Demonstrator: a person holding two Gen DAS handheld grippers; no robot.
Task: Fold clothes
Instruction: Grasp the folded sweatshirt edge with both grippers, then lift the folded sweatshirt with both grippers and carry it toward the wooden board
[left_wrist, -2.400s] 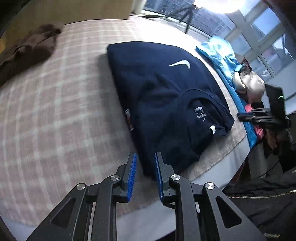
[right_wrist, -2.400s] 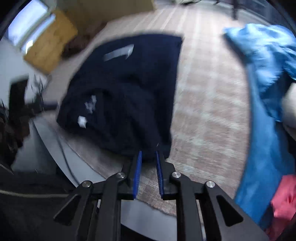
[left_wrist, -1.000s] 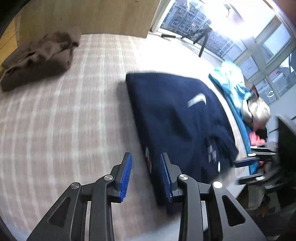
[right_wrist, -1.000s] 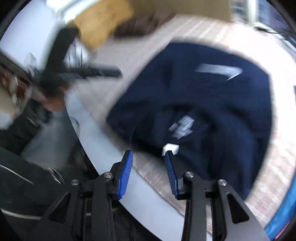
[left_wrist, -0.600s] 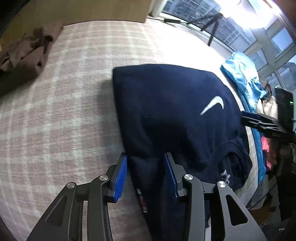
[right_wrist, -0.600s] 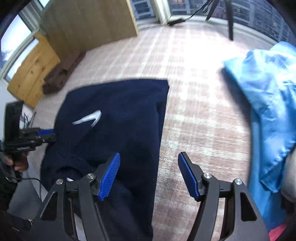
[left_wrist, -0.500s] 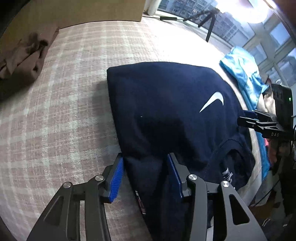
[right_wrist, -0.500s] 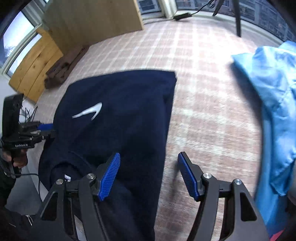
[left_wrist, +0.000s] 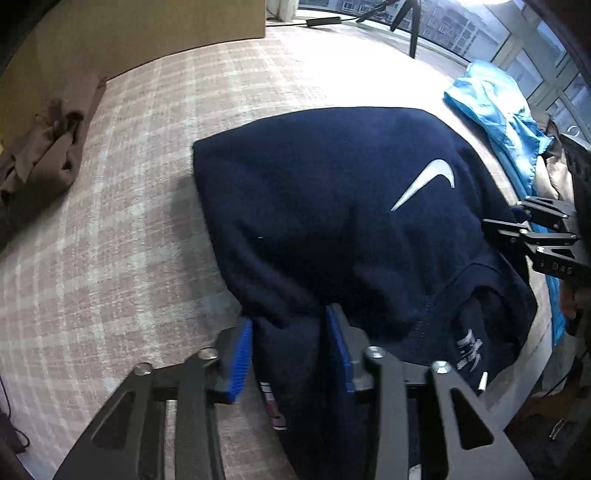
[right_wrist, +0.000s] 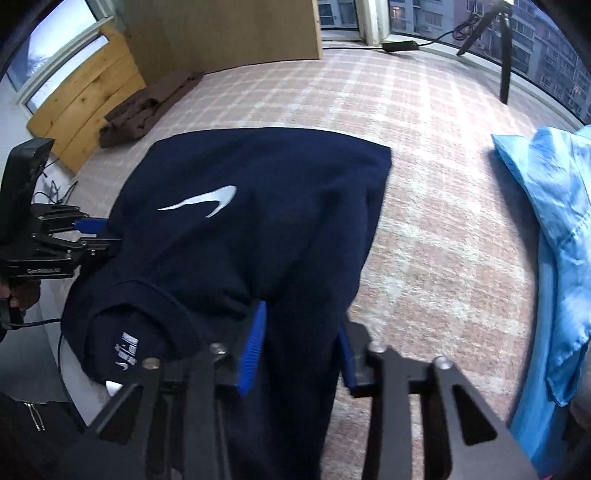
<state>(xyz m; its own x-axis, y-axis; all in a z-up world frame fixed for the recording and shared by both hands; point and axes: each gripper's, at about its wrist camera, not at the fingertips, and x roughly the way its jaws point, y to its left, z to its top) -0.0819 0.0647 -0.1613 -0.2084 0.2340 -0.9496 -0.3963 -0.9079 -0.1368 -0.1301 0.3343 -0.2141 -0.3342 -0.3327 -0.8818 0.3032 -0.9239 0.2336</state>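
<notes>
Navy sweatshirt (left_wrist: 332, 206), one garment with a single white swoosh logo (left_wrist: 424, 184) on its chest, lies folded on the pink-and-cream checked blanket (left_wrist: 110, 240) near the bed's front edge, its collar end with the white neck label toward the person. Two grippers work on it, one at each side. The left gripper (left_wrist: 291, 354) straddles the sweatshirt's left folded edge: dark cloth fills the gap between its two blue-padded fingers (left_wrist: 242, 354), which stand parted around the fabric and are not pressed together on it. The right gripper (right_wrist: 301, 350) does the same at the right folded edge, its two blue pads spread wide with navy cloth bunched between them, not clamped. Each gripper also shows in the other's view, at the sweatshirt's far side. Three other cloth heaps share the bed: one brown garment (left_wrist: 40, 155) crumpled near the wooden headboard (right_wrist: 85, 96), one light blue garment (right_wrist: 554, 236) beside the window, and a beige piece (left_wrist: 554, 177) just past it. One tripod (right_wrist: 502, 48) stands by the window.
</notes>
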